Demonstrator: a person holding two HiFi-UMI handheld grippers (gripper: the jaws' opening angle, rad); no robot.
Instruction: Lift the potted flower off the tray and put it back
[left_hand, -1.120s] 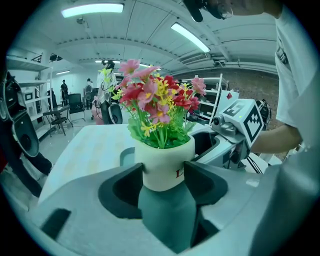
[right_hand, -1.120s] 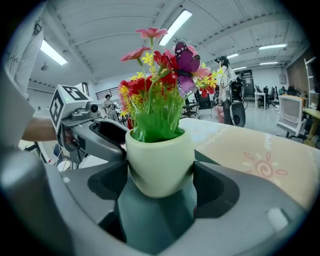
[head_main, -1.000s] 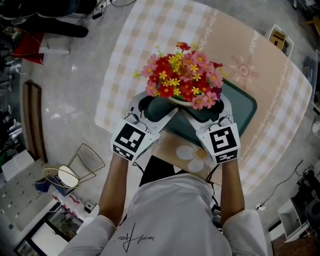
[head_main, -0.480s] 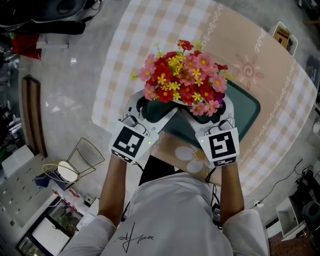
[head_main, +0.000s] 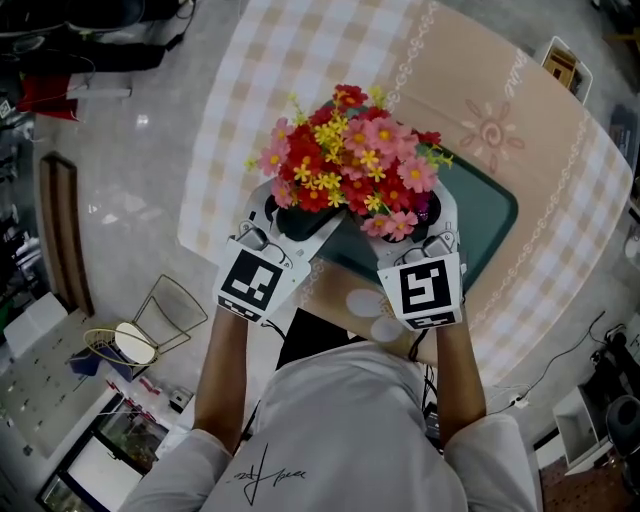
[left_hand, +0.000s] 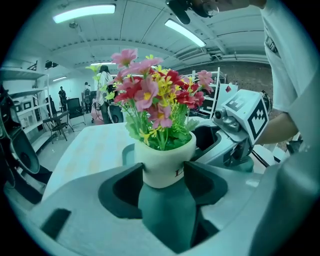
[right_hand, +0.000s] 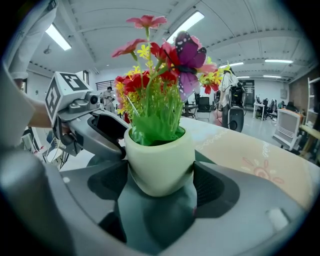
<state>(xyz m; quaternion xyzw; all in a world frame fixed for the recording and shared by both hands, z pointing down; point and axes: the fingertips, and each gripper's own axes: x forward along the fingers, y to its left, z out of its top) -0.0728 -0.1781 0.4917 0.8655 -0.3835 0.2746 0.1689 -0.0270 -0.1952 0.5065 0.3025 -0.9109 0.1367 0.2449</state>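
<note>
The potted flower (head_main: 345, 160), a white pot (left_hand: 165, 162) full of red, pink and yellow blooms, is held between both grippers over the near left end of the dark green tray (head_main: 485, 215). My left gripper (head_main: 300, 218) is shut on the pot from the left, its dark pads against the pot's sides (left_hand: 165, 175). From the right, my right gripper (head_main: 410, 222) is shut on the same pot (right_hand: 160, 160). In the head view the blooms hide the pot. Green tray surface shows beneath the pot's base in both gripper views.
The tray lies on a round table with a beige checked cloth (head_main: 300, 60). A placemat with a flower print (head_main: 365, 300) sits at the near edge. A small box (head_main: 562, 68) stands at the far right edge. On the floor at the left stands a wire basket (head_main: 170, 315).
The potted flower and both grippers have drifted slightly left in the head view, and the blooms look a little larger. Both grips are unchanged.
</note>
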